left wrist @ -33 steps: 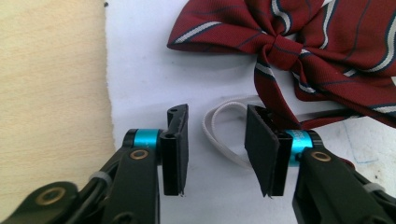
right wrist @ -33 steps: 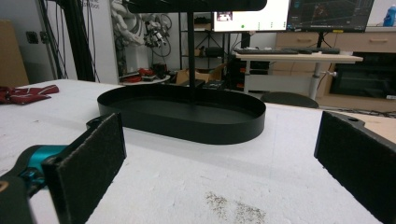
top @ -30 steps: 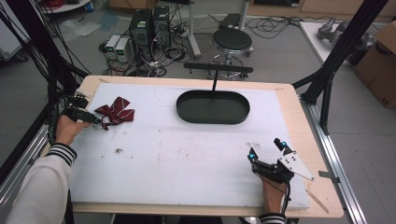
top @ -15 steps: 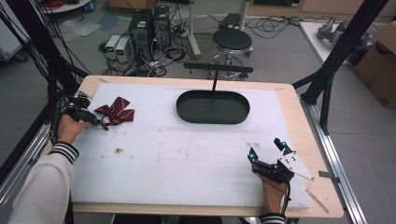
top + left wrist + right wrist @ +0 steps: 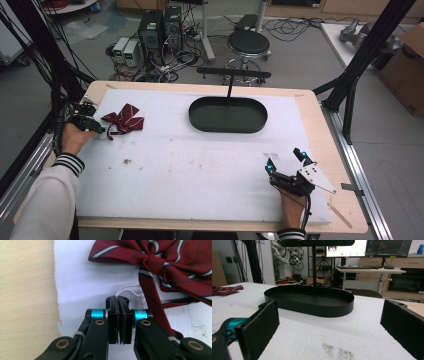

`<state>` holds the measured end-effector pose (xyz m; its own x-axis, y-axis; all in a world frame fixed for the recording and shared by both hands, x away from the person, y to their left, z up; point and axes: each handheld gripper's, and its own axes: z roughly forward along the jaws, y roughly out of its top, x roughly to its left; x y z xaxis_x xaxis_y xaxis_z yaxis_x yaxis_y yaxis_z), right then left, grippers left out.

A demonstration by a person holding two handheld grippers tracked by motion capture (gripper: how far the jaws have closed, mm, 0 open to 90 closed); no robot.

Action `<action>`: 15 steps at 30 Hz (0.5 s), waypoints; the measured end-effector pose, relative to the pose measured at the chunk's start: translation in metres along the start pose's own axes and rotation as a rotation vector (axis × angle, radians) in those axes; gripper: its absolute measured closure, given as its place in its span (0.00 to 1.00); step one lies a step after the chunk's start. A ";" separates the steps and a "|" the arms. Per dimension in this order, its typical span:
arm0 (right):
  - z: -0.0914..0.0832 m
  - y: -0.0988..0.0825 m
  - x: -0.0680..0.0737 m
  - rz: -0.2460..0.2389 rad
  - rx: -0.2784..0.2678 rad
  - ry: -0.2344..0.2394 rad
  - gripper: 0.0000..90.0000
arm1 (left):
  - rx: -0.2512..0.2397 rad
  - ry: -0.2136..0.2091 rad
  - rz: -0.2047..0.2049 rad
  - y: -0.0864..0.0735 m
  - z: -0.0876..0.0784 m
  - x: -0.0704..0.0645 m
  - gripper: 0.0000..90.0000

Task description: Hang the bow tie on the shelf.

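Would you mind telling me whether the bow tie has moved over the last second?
No. The bow tie lies at the same spot left of the black tray, near the mat's far-left corner, as it did a second ago.

bow tie [image 5: 175, 262]: striped woven cloth | tray [image 5: 312, 302]: matt black | table cover [image 5: 200, 165]: rough white foam | table edge [image 5: 25, 290]: wood

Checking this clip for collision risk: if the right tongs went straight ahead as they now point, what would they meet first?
Most likely the black oval tray: it lies dead ahead of the open right tongs, with bare white mat between. Depth is unclear, so this is a judgement.
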<state>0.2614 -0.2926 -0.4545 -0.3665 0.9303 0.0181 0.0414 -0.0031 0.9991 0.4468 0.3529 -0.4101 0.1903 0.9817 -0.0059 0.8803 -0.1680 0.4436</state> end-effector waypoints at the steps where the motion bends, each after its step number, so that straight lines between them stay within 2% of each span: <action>1: 0.000 0.000 0.000 0.000 0.000 0.000 0.01 | -0.010 -0.002 0.000 0.000 -0.002 0.000 0.97; 11: 0.000 0.000 0.000 -0.005 -0.003 0.000 0.01 | -0.161 -0.008 -0.027 -0.004 -0.022 0.004 0.97; 13: 0.000 0.000 0.000 -0.002 -0.001 0.000 0.01 | -0.197 -0.008 -0.030 -0.005 -0.026 0.004 0.97; 14: 0.000 0.000 0.000 -0.005 -0.003 0.000 0.01 | -0.240 -0.007 -0.032 -0.006 -0.031 0.004 0.97; 15: 0.000 0.000 0.000 -0.003 -0.002 0.000 0.01 | -0.240 -0.007 -0.032 -0.006 -0.031 0.004 0.97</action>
<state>0.2613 -0.2926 -0.4545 -0.3666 0.9302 0.0154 0.0387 -0.0013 0.9992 0.4288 0.3609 -0.3846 0.1678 0.9854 -0.0294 0.7578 -0.1098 0.6432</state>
